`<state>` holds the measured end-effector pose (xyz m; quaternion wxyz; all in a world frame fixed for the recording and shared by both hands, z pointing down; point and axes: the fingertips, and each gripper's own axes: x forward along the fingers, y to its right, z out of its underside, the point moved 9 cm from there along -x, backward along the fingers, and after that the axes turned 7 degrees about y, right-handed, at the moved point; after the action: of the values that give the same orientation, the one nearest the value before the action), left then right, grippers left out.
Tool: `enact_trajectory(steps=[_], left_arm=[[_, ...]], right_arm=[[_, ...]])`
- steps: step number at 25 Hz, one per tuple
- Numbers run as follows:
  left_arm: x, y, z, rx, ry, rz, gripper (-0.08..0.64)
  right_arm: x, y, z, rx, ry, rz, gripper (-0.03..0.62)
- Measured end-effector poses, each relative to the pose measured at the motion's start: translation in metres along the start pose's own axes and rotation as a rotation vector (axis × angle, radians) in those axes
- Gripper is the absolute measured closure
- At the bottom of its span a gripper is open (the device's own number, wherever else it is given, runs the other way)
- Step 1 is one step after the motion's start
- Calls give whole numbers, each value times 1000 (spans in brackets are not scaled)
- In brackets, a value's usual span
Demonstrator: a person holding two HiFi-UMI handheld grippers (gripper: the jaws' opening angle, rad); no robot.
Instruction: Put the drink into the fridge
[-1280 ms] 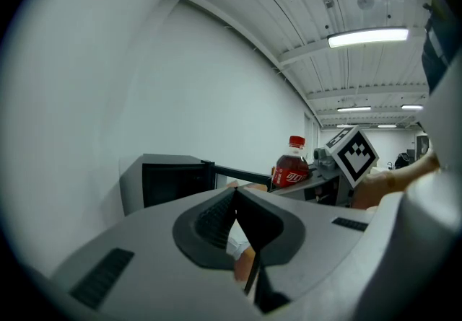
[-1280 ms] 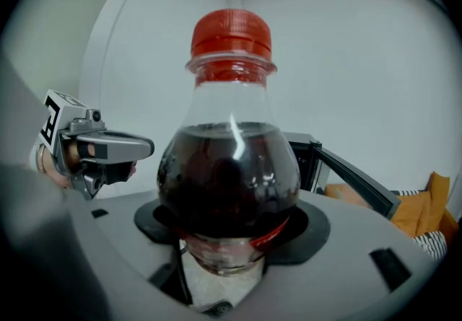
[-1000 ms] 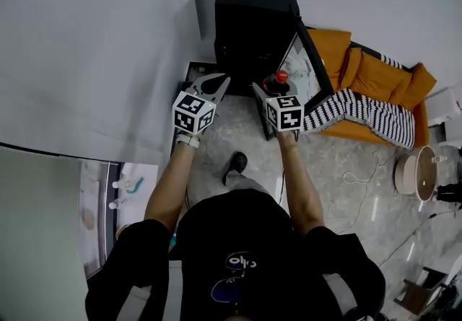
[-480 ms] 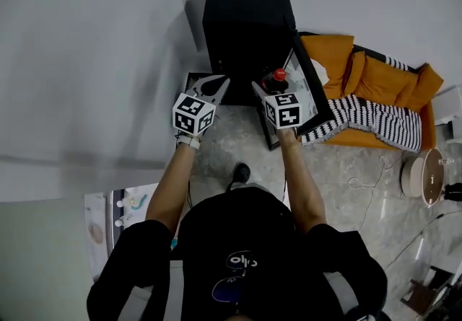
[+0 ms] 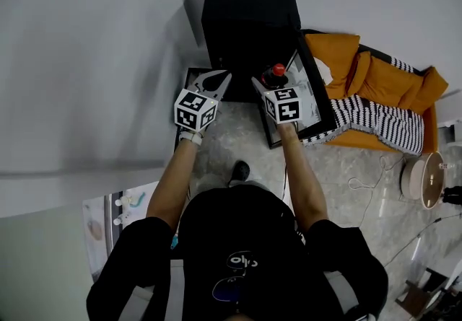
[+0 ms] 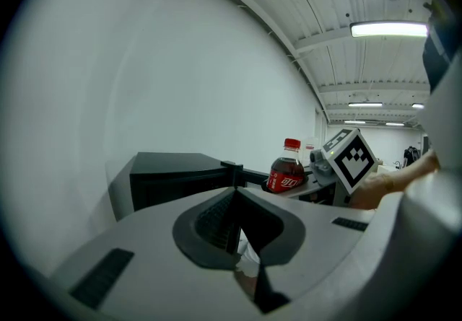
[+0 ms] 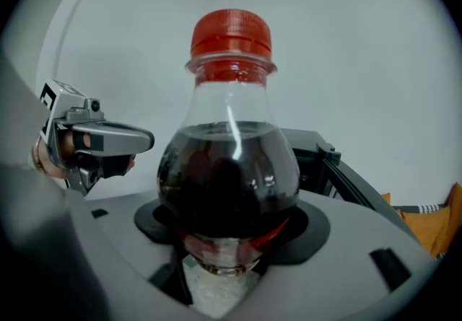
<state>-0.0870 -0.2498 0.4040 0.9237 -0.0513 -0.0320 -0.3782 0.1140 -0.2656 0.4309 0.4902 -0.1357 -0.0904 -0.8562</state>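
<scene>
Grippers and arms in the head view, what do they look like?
The left gripper and right gripper are light grey with dark pads, each bearing a white cube with black square markers. Black short sleeves; a white band on the left wrist.

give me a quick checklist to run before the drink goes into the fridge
1. Clear plastic cola bottle with red cap gripped between the right gripper jaws: ok.
2. Bottle upright, cap on: ok.
3. Black box-shaped fridge has its door swung open: ok.
4. Left gripper shut, empty, off to the side of the bottle: ok.
5. Free space inside the fridge: cannot tell, the interior is too dark.
</scene>
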Motion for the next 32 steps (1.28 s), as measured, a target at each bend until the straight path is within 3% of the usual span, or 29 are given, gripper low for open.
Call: enact_trajectory(steps=[18, 24, 32], left_arm=[[28, -54, 47, 7, -11, -12, 554], [39, -82, 77, -47, -32, -28, 553], [44, -91, 93, -57, -51, -20, 553]], right_arm=[[89, 20, 35, -28, -43, -27, 285], [123, 27, 51, -24, -54, -21, 285], [135, 24, 68, -24, -75, -20, 285]])
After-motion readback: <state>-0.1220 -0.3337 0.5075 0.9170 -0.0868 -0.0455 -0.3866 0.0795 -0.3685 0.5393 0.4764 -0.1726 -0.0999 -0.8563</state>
